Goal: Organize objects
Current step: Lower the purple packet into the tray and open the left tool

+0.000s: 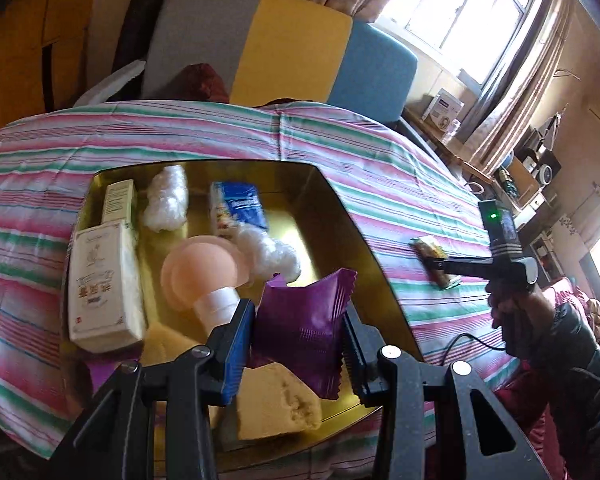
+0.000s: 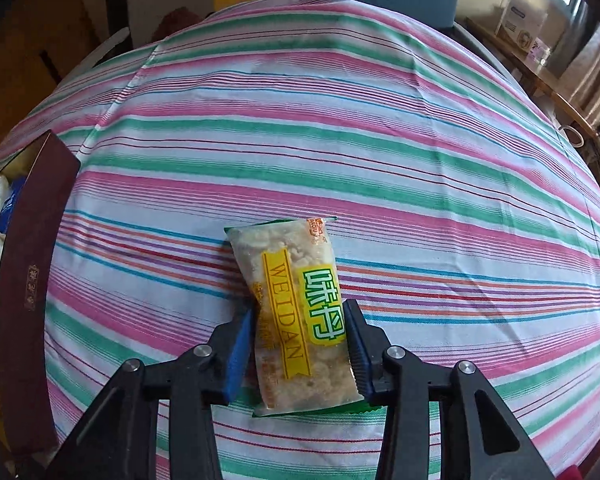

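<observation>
My left gripper (image 1: 298,314) is shut on a purple foil packet (image 1: 312,300) and holds it just above the near side of a gold-lined tray (image 1: 340,200). The tray holds a white box (image 1: 100,280), a peach mushroom-shaped item (image 1: 200,272), a blue packet (image 1: 238,208), white fluffy wads (image 1: 166,200) and a yellow sponge (image 1: 276,400). My right gripper (image 2: 300,312) points steeply down with its blue pads pressed on both sides of a clear snack packet (image 2: 288,256) with a yellow and green label. That packet lies on the striped cloth, right of the tray's dark red wall (image 2: 32,260).
A striped cloth (image 2: 340,140) covers the table. A grey, yellow and blue sofa (image 1: 292,48) stands behind it. A person's dark sleeve (image 1: 572,344) and a cable are at the right edge. Shelves with boxes line the wall by the window (image 1: 460,8).
</observation>
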The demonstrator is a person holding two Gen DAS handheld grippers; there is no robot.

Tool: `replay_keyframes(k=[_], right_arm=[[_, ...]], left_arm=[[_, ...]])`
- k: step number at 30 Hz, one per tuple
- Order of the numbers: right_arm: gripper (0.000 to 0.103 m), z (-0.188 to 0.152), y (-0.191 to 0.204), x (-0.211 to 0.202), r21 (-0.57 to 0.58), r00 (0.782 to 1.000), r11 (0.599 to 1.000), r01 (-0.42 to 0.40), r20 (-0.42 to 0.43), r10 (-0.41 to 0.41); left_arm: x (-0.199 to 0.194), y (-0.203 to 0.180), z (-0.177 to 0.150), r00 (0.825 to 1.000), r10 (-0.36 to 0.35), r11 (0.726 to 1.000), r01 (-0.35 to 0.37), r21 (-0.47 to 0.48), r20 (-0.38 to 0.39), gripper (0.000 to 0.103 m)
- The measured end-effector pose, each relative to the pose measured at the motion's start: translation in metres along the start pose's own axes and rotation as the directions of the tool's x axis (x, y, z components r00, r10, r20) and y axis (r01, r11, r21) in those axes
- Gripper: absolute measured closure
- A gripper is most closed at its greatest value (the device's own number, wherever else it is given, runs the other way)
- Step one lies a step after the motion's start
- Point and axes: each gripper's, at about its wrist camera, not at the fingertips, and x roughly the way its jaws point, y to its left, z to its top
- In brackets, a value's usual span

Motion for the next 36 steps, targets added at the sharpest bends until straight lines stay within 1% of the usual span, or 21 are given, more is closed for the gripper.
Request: replay_keyframes(k=[3, 4, 8, 9, 13, 15, 18, 20, 25, 27, 30, 32, 34, 36], right_arm=[[0.059, -0.001, 0.001, -0.001, -0.013, 1.000, 1.000, 0.005, 0.005, -0.005], [0.059, -0.001, 0.000, -0.001, -0.010, 1.000, 1.000, 0.003, 0.005, -0.003], [0.059, -0.004, -0.002, -0.003, -0.014, 1.000, 1.000, 0.002, 0.006, -0.002], [0.059, -0.004, -0.003, -0.002, -0.015, 1.000, 1.000, 0.002, 0.006, -0.002], [0.059, -0.001, -0.006, 0.001, -0.012, 1.000, 1.000, -0.006, 0.003, 0.006], [0.059, 0.000, -0.007, 0.002, -0.013, 1.000, 1.000, -0.008, 0.002, 0.008], [0.059, 0.000, -0.006, 0.002, -0.015, 1.000, 1.000, -0.007, 0.001, 0.007], [0.059, 0.001, -0.006, 0.002, -0.015, 1.000, 1.000, -0.010, 0.001, 0.010], [0.059, 0.002, -0.006, 0.003, -0.014, 1.000, 1.000, -0.013, 0.000, 0.013], [0.059, 0.002, -0.006, 0.003, -0.013, 1.000, 1.000, -0.013, -0.001, 0.013], [0.059, 0.002, -0.005, 0.003, -0.013, 1.000, 1.000, -0.012, -0.001, 0.012], [0.059, 0.002, -0.005, 0.003, -0.012, 1.000, 1.000, -0.012, -0.001, 0.012], [0.059, 0.002, -0.005, 0.003, -0.012, 1.000, 1.000, -0.012, -0.001, 0.012], [0.059, 0.002, -0.005, 0.003, -0.010, 1.000, 1.000, -0.012, -0.001, 0.012]], left_arm=[[0.013, -0.008, 0.019, 0.998, -0.053, 0.999, 0.052, -0.014, -0.018, 0.061], [0.018, -0.010, 0.027, 0.998, -0.059, 0.998, 0.059, -0.020, -0.021, 0.061], [0.049, -0.019, 0.058, 0.996, -0.058, 0.998, 0.057, -0.020, -0.065, 0.061], [0.059, -0.020, 0.065, 0.994, -0.067, 0.998, 0.066, -0.020, -0.088, 0.061], [0.094, -0.019, 0.082, 0.989, -0.058, 0.997, 0.051, -0.055, -0.138, 0.061], [0.110, -0.015, 0.086, 0.985, -0.053, 0.995, 0.038, -0.094, -0.162, 0.061], [0.126, -0.012, 0.089, 0.981, -0.042, 0.994, 0.022, -0.110, -0.188, 0.061], [0.136, -0.012, 0.091, 0.979, -0.024, 0.995, 0.004, -0.099, -0.205, 0.061], [0.156, -0.014, 0.089, 0.967, 0.059, 0.997, -0.071, -0.041, -0.247, 0.061], [0.160, -0.013, 0.086, 0.963, 0.068, 0.997, -0.077, -0.025, -0.261, 0.061], [0.164, -0.016, 0.081, 0.957, 0.109, 0.994, -0.107, 0.022, -0.270, 0.061], [0.165, -0.016, 0.079, 0.957, 0.110, 0.994, -0.108, 0.023, -0.267, 0.060], [0.163, -0.016, 0.079, 0.958, 0.112, 0.994, -0.109, 0.026, -0.263, 0.055], [0.162, -0.015, 0.080, 0.959, 0.105, 0.994, -0.106, 0.012, -0.264, 0.054]])
